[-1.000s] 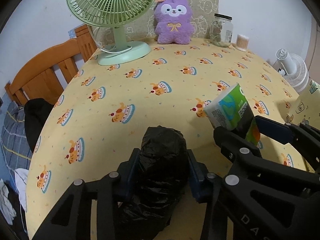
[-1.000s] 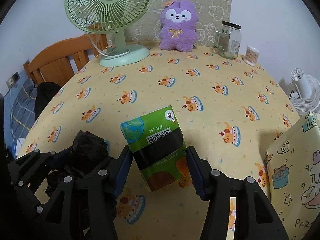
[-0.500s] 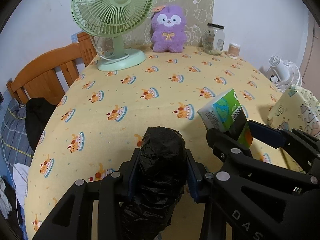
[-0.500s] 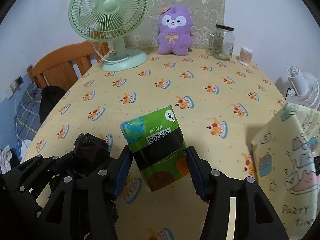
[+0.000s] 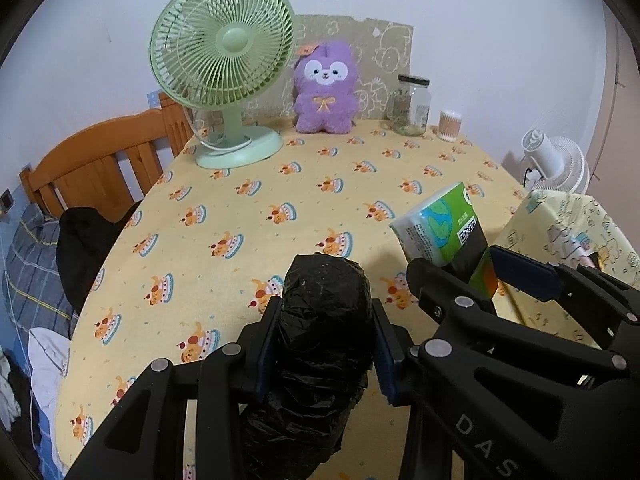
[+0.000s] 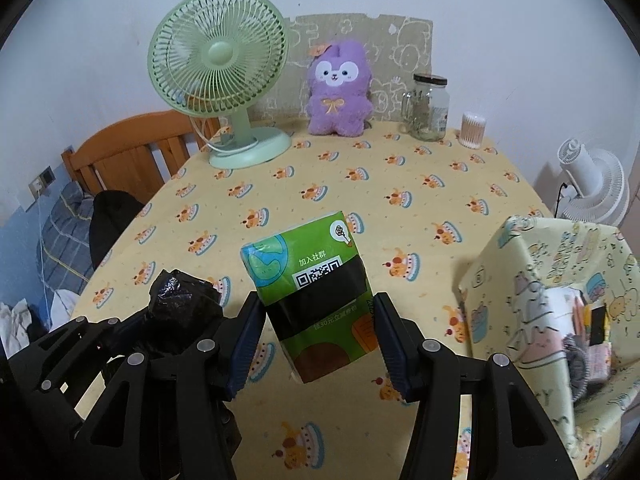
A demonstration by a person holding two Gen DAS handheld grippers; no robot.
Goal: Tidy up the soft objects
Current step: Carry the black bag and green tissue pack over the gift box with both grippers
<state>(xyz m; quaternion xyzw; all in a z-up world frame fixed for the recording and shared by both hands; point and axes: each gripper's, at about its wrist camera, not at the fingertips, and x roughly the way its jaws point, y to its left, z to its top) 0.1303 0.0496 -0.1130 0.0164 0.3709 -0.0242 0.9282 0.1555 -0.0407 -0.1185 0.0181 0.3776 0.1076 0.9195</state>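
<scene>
1. Two loads are up at once: left claw (image 5: pixel 322 344) clamps a black bag roll (image 5: pixel 320 320) low centre, and crinkly film could slide out
2. Right claw (image 6: pixel 316 340) pinches a green tissue pack (image 6: pixel 316 292) mid-frame, tilted; it may twist free
3. Patterned bag (image 6: pixel 532 288), right edge of the bench (image 6: pixel 400 184), looks floppy and could snag either claw

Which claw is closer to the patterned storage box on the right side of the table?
Right. The right claw, shut on the tissue pack, is beside the box; the left claw, holding the black bag roll, sits farther away beyond it.
</scene>
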